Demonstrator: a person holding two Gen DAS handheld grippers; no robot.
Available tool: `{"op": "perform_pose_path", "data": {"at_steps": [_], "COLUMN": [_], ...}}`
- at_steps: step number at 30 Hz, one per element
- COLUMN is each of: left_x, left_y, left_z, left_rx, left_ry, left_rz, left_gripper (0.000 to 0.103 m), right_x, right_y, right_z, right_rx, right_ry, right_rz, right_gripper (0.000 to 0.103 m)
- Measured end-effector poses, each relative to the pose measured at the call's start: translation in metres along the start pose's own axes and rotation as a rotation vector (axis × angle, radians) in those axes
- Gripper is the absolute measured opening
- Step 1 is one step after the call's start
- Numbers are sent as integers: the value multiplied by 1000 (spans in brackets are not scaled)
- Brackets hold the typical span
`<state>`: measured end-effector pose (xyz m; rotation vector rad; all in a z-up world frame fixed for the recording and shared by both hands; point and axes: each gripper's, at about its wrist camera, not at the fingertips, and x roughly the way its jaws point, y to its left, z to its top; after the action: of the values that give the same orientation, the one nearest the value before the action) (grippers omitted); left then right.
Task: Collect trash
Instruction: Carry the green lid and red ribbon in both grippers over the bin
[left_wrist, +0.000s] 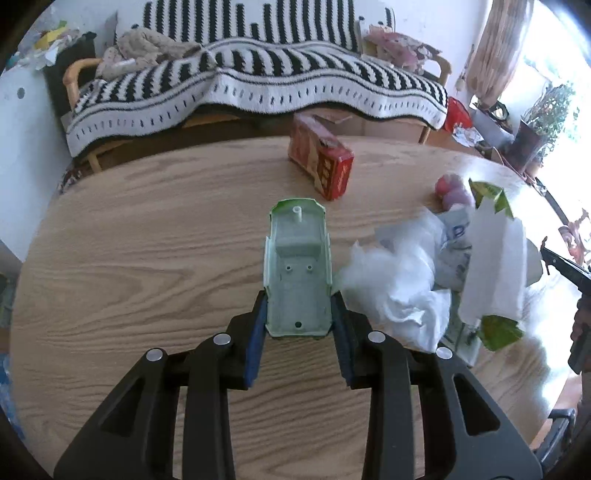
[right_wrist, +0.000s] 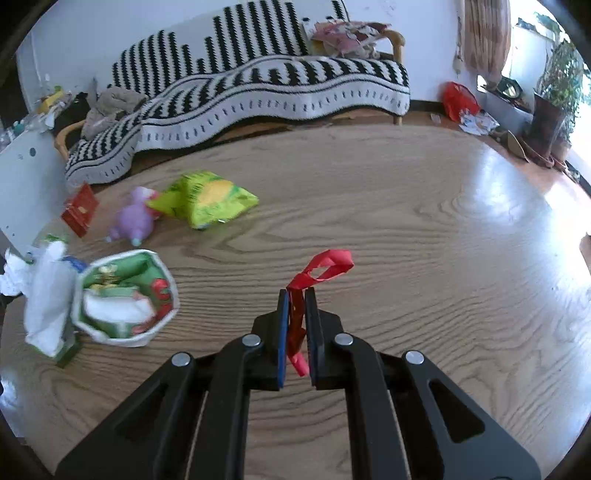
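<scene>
My left hand-held gripper (left_wrist: 299, 321) is clamped across the near end of the pale green shell (left_wrist: 297, 266), stiff, light plastic, probably brittle, poised over mid-surface (left_wrist: 147, 240). My right hand-held gripper (right_wrist: 296, 310) pinches the limp red ribbon (right_wrist: 321, 271), nearly closed; hold it near the knot.

Box (left_wrist: 320, 162) on table (left_wrist: 147, 240), sofa (left_wrist: 258, 85) behind.

So the tabletop (right_wrist: 406, 206) is an oval wood-grain one. Using the red box (left_wrist: 320, 160) as the landmark: the purple toy (right_wrist: 135, 218) sits just beside it, the yellow-green snack bag (right_wrist: 207, 199) just past the toy, and an open green pouch (right_wrist: 125, 295) plus crumpled white paper (right_wrist: 44, 295) lie nearer the camera.
</scene>
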<state>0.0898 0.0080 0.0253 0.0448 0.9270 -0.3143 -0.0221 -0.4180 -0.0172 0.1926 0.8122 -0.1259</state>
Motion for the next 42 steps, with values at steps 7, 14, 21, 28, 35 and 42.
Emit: {"op": "perform_pose_path", "data": {"at_steps": [7, 14, 21, 28, 35, 42], "left_x": [-55, -88, -98, -137, -172, -178], "left_y": [7, -4, -37, -87, -178, -286], "left_z": [2, -17, -64, -70, -85, -147], "left_rx": [-30, -29, -7, 69, 182, 316], "left_ry": [-64, -63, -24, -80, -113, -29], "left_rz": [15, -22, -64, -100, -221, -396], "left_gripper": [32, 32, 32, 32, 32, 32], "right_x": [-43, -87, -117, -173, -238, -292], "right_y": [24, 37, 38, 22, 2, -21], "right_z": [3, -8, -39, -55, -83, -146], "right_rx": [-39, -52, -52, -44, -27, -32], "right_ry": [-41, -58, -45, -94, -145, -133], "right_rz": [39, 65, 75, 76, 92, 71], "right_gripper": [9, 9, 9, 9, 9, 9]}}
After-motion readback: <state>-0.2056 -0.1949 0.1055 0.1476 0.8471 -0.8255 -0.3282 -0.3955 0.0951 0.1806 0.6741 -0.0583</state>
